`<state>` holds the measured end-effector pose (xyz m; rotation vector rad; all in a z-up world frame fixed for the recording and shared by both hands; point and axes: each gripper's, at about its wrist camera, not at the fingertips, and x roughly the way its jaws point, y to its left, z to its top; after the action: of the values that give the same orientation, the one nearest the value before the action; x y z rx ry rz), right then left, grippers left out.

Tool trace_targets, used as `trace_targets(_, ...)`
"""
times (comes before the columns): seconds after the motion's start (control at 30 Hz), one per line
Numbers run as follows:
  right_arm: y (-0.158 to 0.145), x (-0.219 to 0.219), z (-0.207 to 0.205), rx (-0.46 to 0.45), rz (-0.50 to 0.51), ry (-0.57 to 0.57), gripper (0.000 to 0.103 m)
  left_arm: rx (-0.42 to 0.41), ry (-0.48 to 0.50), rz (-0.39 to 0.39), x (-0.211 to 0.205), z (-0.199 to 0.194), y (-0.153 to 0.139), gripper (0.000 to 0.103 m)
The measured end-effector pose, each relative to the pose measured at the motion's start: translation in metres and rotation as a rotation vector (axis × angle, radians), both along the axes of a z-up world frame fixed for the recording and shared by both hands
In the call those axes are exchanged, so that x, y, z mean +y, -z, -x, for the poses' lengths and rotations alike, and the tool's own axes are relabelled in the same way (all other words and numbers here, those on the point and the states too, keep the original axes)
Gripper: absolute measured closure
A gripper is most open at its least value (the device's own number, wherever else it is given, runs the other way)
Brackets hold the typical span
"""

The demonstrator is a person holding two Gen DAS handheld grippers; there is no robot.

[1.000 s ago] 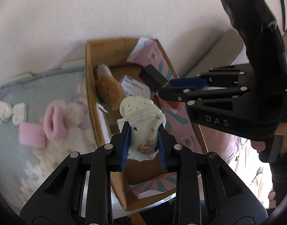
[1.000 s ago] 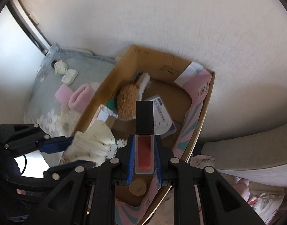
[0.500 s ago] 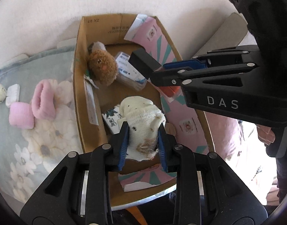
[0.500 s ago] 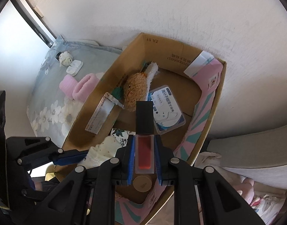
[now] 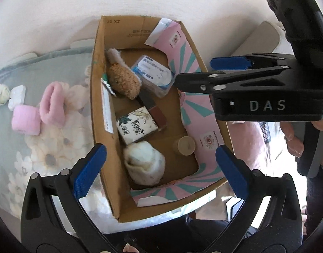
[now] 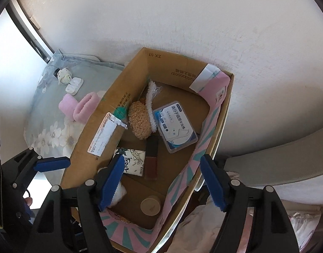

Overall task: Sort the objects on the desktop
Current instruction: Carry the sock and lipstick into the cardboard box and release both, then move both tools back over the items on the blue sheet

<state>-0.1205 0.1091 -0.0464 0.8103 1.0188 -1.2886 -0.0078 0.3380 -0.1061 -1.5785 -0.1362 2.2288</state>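
Observation:
A cardboard box (image 5: 98,97) (image 6: 222,118) holds a rolled cream sock (image 5: 144,164), a red tube with a black cap (image 5: 154,110) (image 6: 151,158), a tissue pack (image 5: 137,125) (image 6: 133,161), a brown plush toy (image 5: 123,80) (image 6: 140,122), a blue-labelled plastic case (image 5: 155,73) (image 6: 175,126) and a small round lid (image 5: 184,145) (image 6: 150,205). My left gripper (image 5: 161,168) is open and empty above the sock. My right gripper (image 6: 161,183) is open and empty above the box; it also shows in the left wrist view (image 5: 231,63).
On the floral cloth (image 5: 45,147) (image 6: 49,130) left of the box lie pink rolled socks (image 5: 26,120) (image 6: 66,104), a pink fuzzy band (image 5: 52,103) (image 6: 85,106), a white case (image 5: 16,96) (image 6: 74,85) and a small cream ball (image 5: 1,91) (image 6: 64,76). A wall stands behind.
My left gripper opened and the cream sock dropped into the box. My right gripper opened and the red tube now lies in the box.

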Motion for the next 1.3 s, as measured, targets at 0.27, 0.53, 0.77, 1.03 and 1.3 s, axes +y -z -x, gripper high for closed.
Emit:
trace_targets(0.27,-0.003,0.001,-0.011,0.012,0.013,0.009,0.033,0.022,0.007,-0.017,-0.012,-0.001,-0.016,0.000)
trace_targets(0.53,-0.010,0.000,-0.021,0.007,0.026,0.035,0.033,0.054,-0.002,0.006,-0.028,-0.005,-0.030,0.000)
trace_targets(0.77,-0.023,-0.003,-0.044,0.033,0.063,0.051,0.033,0.095,-0.064,-0.006,-0.076,0.002,-0.050,0.000)
trace_targets(1.03,-0.050,-0.023,-0.100,-0.014,0.140,0.052,0.033,0.157,-0.270,-0.007,-0.193,0.023,-0.096,0.000)
trace_targets(1.3,-0.042,-0.052,-0.183,-0.078,0.180,-0.008,0.033,0.237,-0.471,0.105,-0.322,0.048,-0.115,0.000)
